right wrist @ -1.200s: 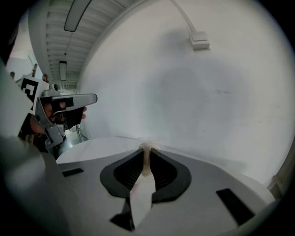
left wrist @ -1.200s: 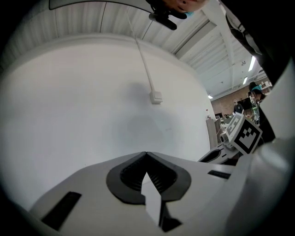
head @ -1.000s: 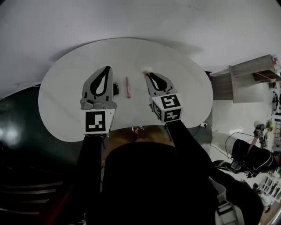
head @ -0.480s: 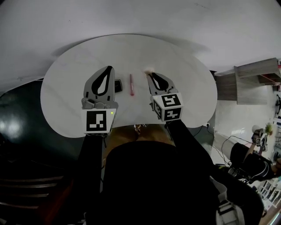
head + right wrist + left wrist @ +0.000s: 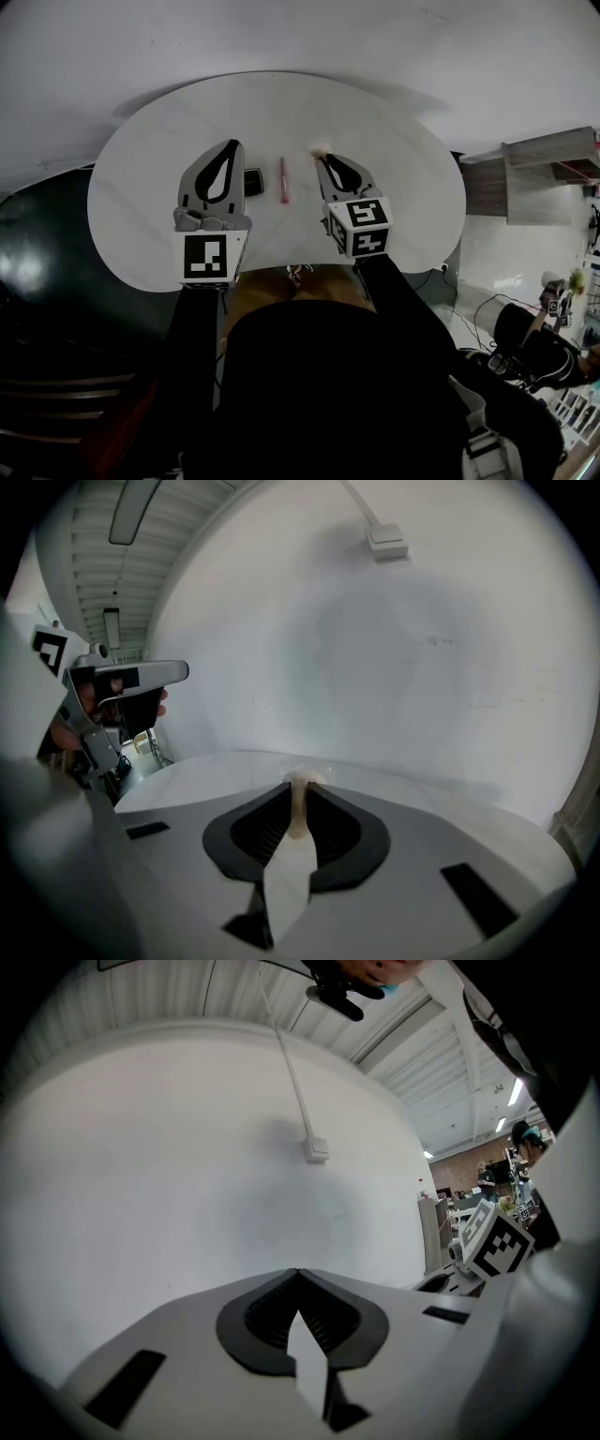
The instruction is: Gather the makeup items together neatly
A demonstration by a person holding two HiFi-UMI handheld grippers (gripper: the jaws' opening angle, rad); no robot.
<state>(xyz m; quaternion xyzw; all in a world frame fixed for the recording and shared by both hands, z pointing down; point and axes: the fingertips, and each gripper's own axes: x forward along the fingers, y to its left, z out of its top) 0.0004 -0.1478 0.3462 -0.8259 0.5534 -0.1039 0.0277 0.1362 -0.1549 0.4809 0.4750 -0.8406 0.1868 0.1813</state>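
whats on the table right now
A red pencil lies in the open on the table. A black item sits beside the left gripper, which covers part of it. The right gripper is shut on a pale item, mostly hidden by its jaws.

The white table lies open toward the upper frame; at centre a red makeup pencil and black case obstruct.
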